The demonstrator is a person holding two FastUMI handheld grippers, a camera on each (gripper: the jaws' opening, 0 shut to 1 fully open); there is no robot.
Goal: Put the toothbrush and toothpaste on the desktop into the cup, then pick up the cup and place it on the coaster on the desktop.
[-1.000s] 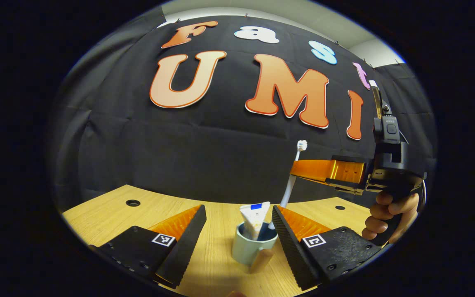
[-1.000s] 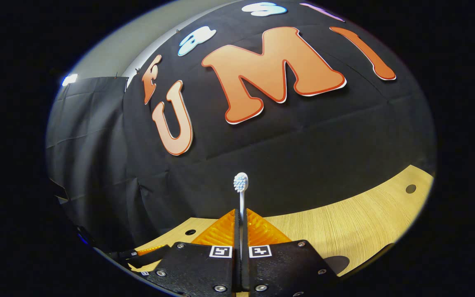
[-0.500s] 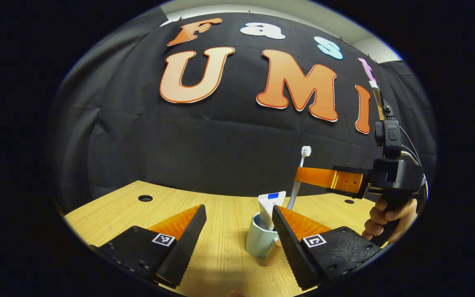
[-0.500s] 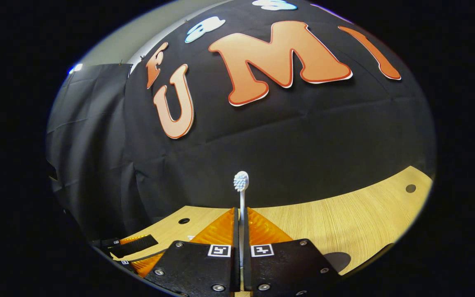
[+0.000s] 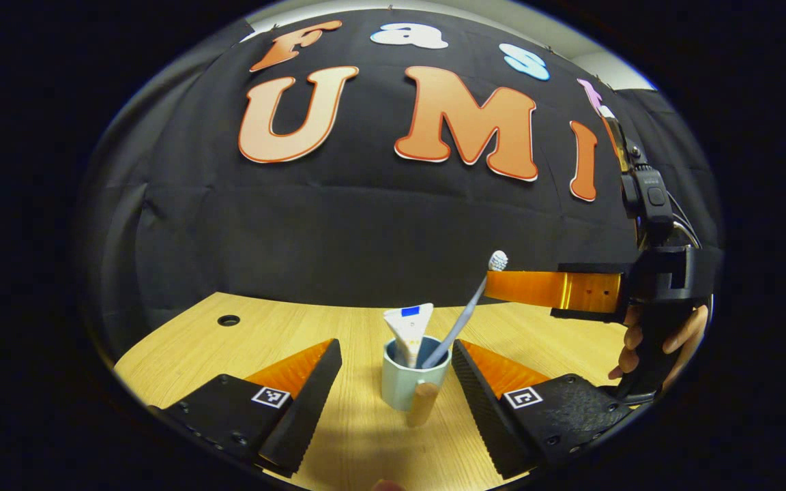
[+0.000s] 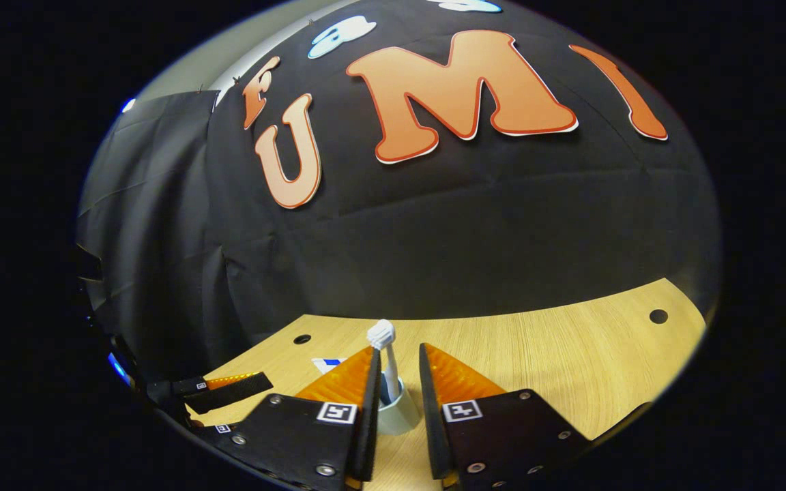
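Two tongs both spread, left tongs [image 5: 396, 382] flanking the cup [image 5: 406, 382] on the worktop [image 5: 338, 334], toothbrush [image 5: 464, 310] leaning inside beside the toothpaste [image 5: 408, 331], right tongs [image 6: 398, 409] apart above.

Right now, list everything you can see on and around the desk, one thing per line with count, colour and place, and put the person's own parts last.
cup: one, pale blue-green, wooden handle facing the camera, upright on the desk between the left gripper's fingers.
toothpaste: one, white tube with a blue mark, standing in the cup.
toothbrush: one, pale handle, white bristles, leaning in the cup, head up and to the right.
desk: one, light wood, with round holes.
left gripper: one, fingers open either side of the cup, not touching it.
right gripper: one, fingers open, just above the cup.
hand: one, holding the right gripper's grip.
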